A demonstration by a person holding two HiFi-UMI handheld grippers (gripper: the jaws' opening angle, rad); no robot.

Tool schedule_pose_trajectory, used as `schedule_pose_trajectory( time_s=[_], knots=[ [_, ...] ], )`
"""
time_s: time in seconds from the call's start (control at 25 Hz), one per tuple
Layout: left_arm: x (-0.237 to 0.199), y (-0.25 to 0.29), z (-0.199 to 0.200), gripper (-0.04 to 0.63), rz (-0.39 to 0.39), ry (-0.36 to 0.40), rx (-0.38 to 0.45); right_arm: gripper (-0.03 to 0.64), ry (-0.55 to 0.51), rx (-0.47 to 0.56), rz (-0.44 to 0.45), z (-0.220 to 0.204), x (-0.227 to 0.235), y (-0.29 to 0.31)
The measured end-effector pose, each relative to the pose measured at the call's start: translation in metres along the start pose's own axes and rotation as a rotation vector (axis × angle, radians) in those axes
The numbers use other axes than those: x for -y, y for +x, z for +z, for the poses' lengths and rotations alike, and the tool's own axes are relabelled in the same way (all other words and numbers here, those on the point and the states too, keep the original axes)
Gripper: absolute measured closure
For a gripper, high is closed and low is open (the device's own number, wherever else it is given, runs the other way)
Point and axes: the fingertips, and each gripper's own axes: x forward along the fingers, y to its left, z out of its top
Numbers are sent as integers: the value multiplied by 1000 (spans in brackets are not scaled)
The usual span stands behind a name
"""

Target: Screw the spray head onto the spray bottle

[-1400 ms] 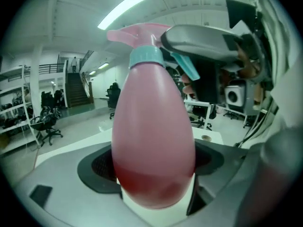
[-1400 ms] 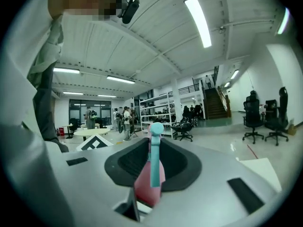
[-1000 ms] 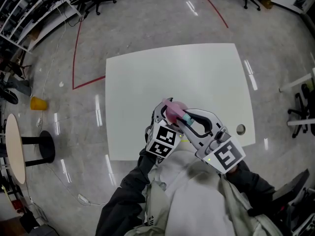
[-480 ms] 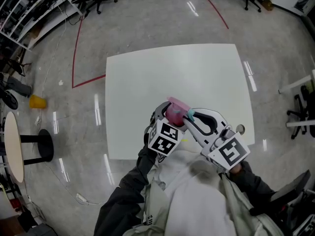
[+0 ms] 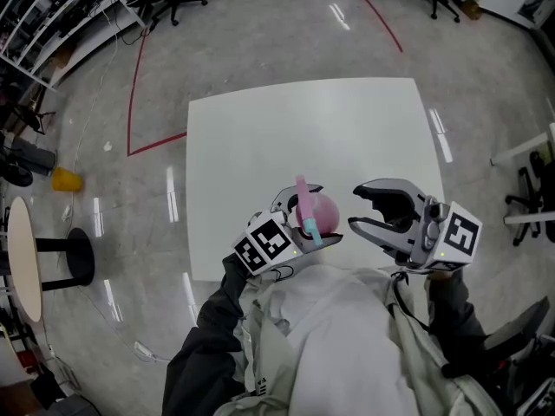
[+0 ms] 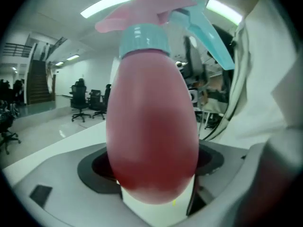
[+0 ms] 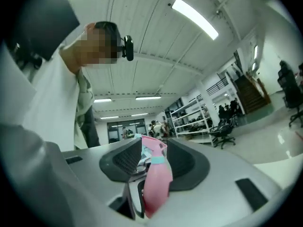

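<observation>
- Pink egg-shaped plastic spray bottle (image 5: 323, 214): it is in the air over the near edge of the table, just in front of the person's pale jacket (image 5: 338, 345), not touching the table top.
- Spray head (image 6: 143, 38) w/ pink top, light teal collar & teal trigger: it sits on the bottle neck. In the left gripper view the collar is down on the neck & the trigger slopes down to the right. If it is fully tight, I cannot tell.
- Left gripper (image 5: 314, 217): clenched on the bottle body, one jaw on each side. The jaws stand wide & the round belly fills the gap btw them.
- Right gripper (image 5: 355, 208): released, nothing in it, jaws are opening. The tips point toward the bottle, near it but apart. In the right gripper view the bottle shows beyond the tips & the pads do not press on it.
- White square table (image 5: 303, 128): both grippers are at its near edge.
- Grey shiny floor (image 5: 260, 33) around the table, w/ a red line (image 5: 132, 94) at the left side & black office chairs (image 5: 173, 3) at the top.
</observation>
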Motion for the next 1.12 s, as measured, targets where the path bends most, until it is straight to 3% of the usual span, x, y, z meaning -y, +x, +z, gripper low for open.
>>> schedule_pose_trajectory(
  time_s=[0.08, 0.2, 0.36, 0.44, 0.48, 0.56, 0.72, 0.84, 0.96, 1.12],
  knots=[
    [21, 0, 8, 152, -124, 32, 16, 460, 8, -68, 86, -10, 0, 1],
    [49, 7, 9, 152, -262, 107, -53, 455, -39, -263, 186, -48, -10, 6],
    [71, 14, 3, 152, -371, 156, -115, 405, 32, -249, 301, -52, -25, 24],
    [69, 17, 4, 152, -366, 135, -94, 418, 50, -215, 328, -50, -25, 24],
    [64, 18, 5, 152, -348, 118, -78, 468, 44, -203, 324, -50, -23, 24],
    [51, 20, 7, 152, -281, 80, -45, 473, 19, -177, 260, -47, -14, 26],
    [20, 20, 6, 152, -64, 11, 14, 476, -51, -122, -42, -43, 14, 31],
    [9, 24, 12, 152, 10, -16, 57, 477, -97, -138, -209, -44, 24, 32],
    [16, 25, 18, 152, -44, -12, 87, 476, -143, -152, -192, -45, 14, 35],
    [31, 18, 13, 152, -146, 34, 47, 472, -90, -166, -43, -48, 4, 26]
  ],
)
